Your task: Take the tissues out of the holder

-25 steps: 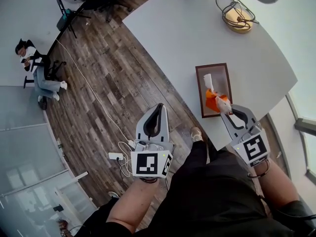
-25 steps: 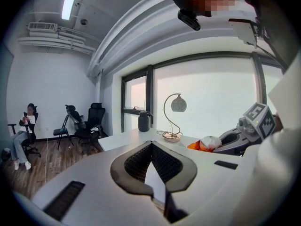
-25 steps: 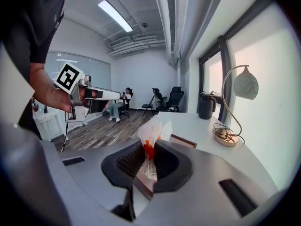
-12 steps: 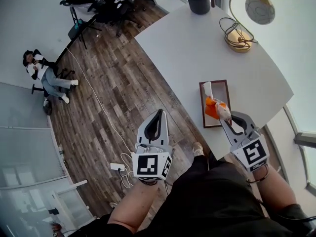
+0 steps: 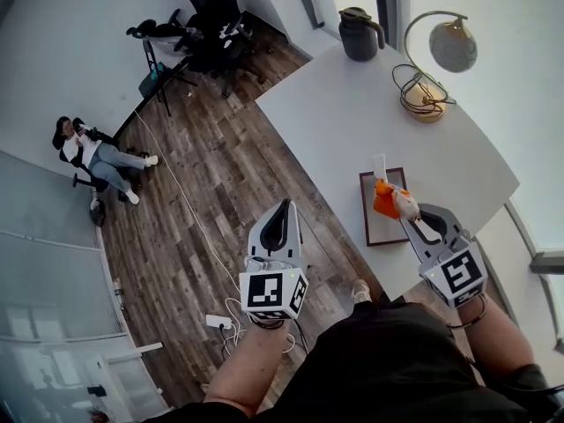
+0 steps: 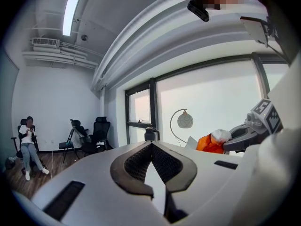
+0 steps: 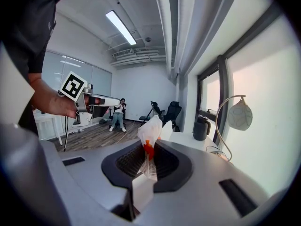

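Note:
The tissue holder (image 5: 381, 232) is a shallow brown-rimmed tray near the front edge of the white table (image 5: 352, 122). My right gripper (image 5: 404, 208) is shut on an orange and white tissue pack (image 5: 386, 201), held just above the holder. A white tissue (image 5: 379, 164) sticks up past it. In the right gripper view the pack (image 7: 151, 132) stands pinched between the jaws of the right gripper (image 7: 148, 161). My left gripper (image 5: 279, 218) hangs over the floor left of the table, shut and empty. The left gripper view shows the left gripper (image 6: 151, 147) and the orange pack (image 6: 210, 144).
A curved lamp (image 5: 436, 60) and a dark jug (image 5: 359, 32) stand at the table's far end. Office chairs (image 5: 207, 16) and a seated person (image 5: 97, 157) are off to the left on the wooden floor. A power strip (image 5: 218, 322) with a cable lies below my left gripper.
My right gripper has raised the orange pack out of the holder. The head view has tilted up, bringing the lamp and jug into sight. The left gripper stays shut.

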